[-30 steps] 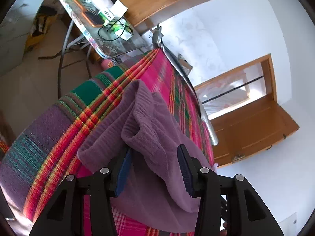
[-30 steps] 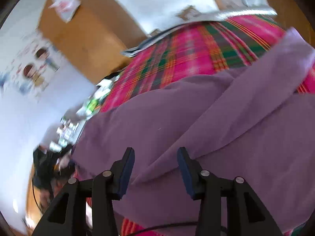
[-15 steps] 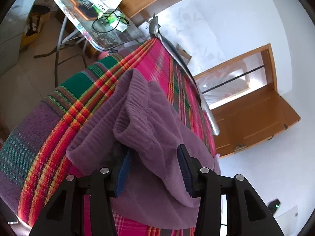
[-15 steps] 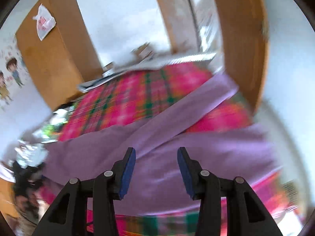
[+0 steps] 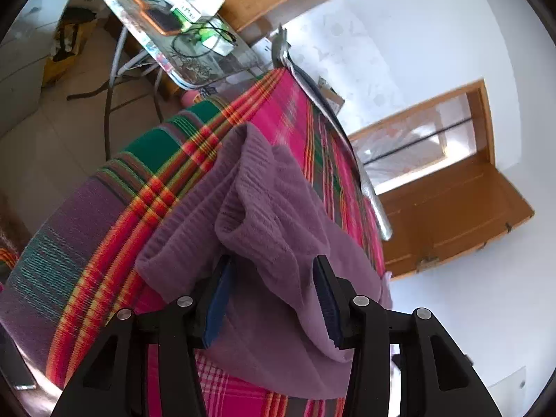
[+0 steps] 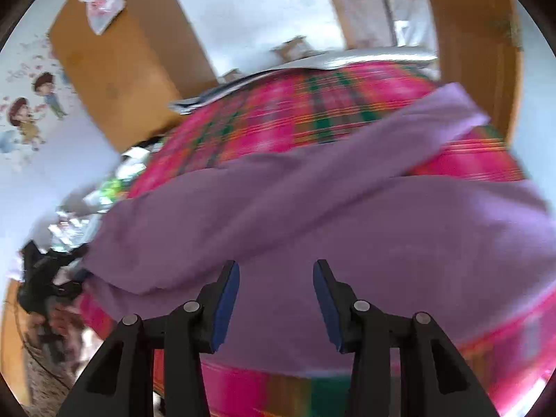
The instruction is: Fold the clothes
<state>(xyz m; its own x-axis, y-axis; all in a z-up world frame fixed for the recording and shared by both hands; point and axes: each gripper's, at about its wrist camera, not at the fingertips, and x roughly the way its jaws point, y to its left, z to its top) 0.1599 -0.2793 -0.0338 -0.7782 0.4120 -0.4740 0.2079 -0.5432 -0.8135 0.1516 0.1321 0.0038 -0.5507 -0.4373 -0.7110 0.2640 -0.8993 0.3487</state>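
Left gripper (image 5: 274, 299) pinches purple sweater (image 5: 264, 208) — right gripper (image 6: 276, 299) spread above it.

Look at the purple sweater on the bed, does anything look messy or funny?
Yes. The purple knit sweater isn't flat: its ribbed end is bunched into a hump between the left gripper fingers, on the pink plaid blanket. One long strip lies slanted across it.

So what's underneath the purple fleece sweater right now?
The purple fleece sweater lies on a pink, green and orange plaid cloth, which shows all around it. What that cloth covers, bed or table, cannot be seen, nor anything beneath the sweater's folds.
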